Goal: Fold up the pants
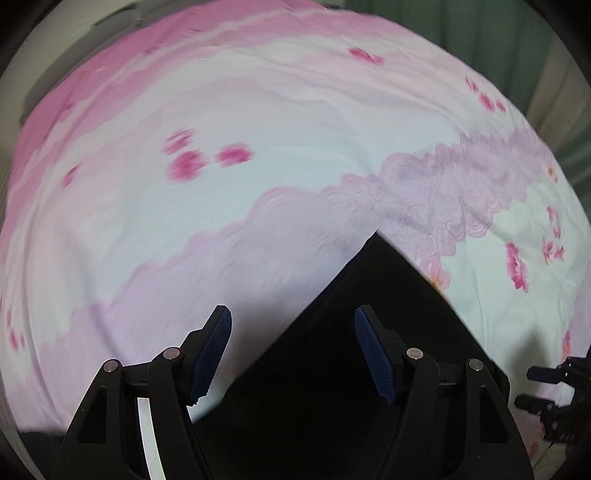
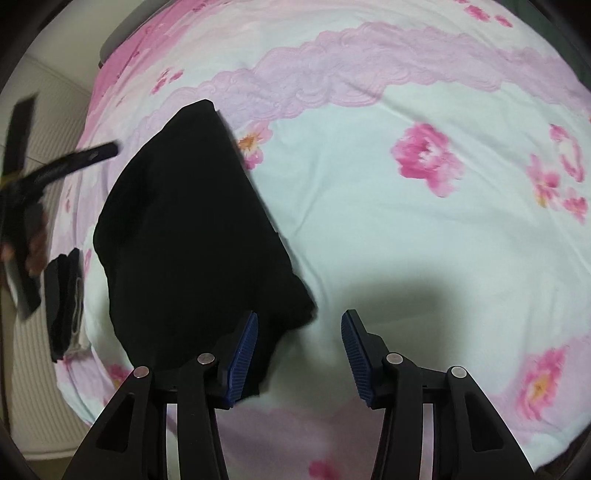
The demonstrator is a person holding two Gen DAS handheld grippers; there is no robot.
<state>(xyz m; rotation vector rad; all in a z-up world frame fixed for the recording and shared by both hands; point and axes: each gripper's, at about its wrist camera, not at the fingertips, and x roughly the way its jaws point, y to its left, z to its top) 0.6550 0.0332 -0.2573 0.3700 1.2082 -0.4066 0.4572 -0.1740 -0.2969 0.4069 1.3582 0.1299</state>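
Observation:
The black pants (image 2: pixel 192 229) lie folded into a compact dark shape on the pink floral bedsheet (image 2: pixel 369 203). In the right wrist view my right gripper (image 2: pixel 299 332) is open and empty, just above the pants' near right corner. In the left wrist view my left gripper (image 1: pixel 293 325) is open and empty, hovering over the pants (image 1: pixel 332 350), whose pointed corner reaches up between the fingers. The left gripper also shows at the left edge of the right wrist view (image 2: pixel 66 162), and the right gripper at the right edge of the left wrist view (image 1: pixel 554 391).
A small stack of dark folded clothes (image 2: pixel 66 306) lies at the bed's left edge. Beyond that edge is pale floor (image 2: pixel 44 387). A green curtain (image 1: pixel 480 33) hangs past the far side of the bed.

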